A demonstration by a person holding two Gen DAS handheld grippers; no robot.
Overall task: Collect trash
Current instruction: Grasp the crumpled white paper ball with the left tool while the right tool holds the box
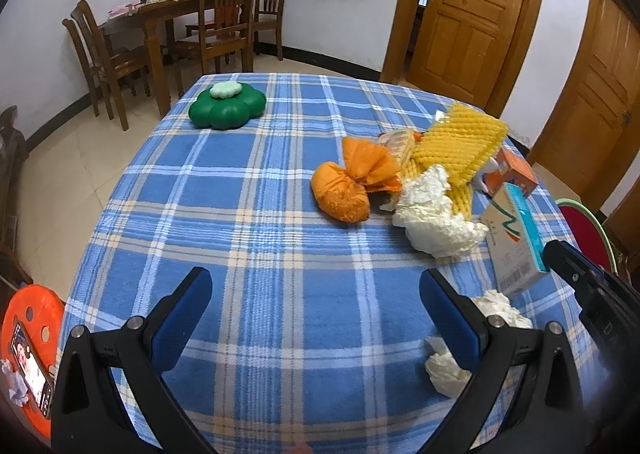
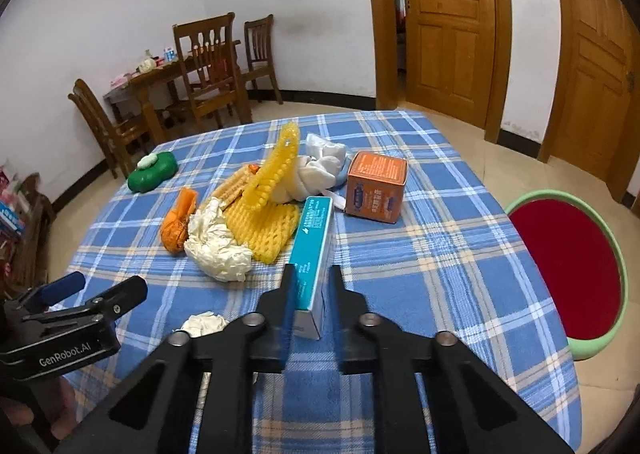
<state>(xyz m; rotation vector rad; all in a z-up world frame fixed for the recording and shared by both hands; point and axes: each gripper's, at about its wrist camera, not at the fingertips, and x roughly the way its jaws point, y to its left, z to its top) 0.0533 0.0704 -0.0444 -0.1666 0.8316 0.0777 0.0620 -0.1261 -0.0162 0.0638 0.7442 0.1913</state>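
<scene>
The right gripper [image 2: 312,286] is clamping the near end of the teal-edged box [image 2: 314,250] lying on the table [image 2: 440,262]. Only the left wrist view is showing the left gripper [image 1: 316,294] gaping, probably above bare cloth, beside crumpled tissue [image 1: 444,370].

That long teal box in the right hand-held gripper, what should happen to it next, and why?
Probably lift it straight up a little. The right hand-held gripper is shut on the near end of the teal box, whose far end lies among the yellow foam net and crumpled paper. Rising first should clear them.
</scene>
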